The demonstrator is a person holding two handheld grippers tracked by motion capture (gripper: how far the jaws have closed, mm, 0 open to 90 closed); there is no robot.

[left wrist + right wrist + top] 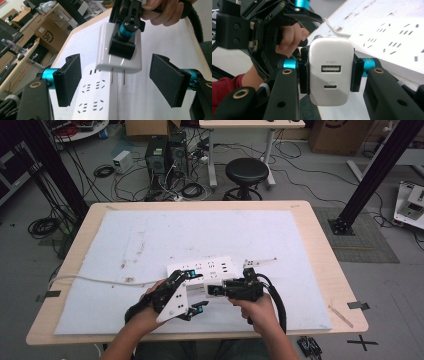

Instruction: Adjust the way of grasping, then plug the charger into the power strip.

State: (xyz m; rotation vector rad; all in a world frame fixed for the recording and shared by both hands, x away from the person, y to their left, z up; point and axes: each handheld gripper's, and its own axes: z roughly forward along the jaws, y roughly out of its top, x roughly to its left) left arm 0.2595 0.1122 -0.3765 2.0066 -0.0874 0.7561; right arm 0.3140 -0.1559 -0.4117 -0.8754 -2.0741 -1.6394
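Right gripper [329, 72] is pinching the white charger [329, 70] by its sides.
Above the white power strip [205, 270], near its front edge, the charger is hanging prongs-down (two flat pins); left gripper [116, 80] is standing spread, flanking the charger without touching it, over the strip.

- White charger [329, 72] — upside-down marking over the rectangular port, reading "USB-A"; a fainter inverted mark over the oval port below it, too blurred to read with certainty.
- Cardboard box [47, 37] on the floor at the left of the left gripper view — a black oval logo, apparently "SF"; other print on it not legible.
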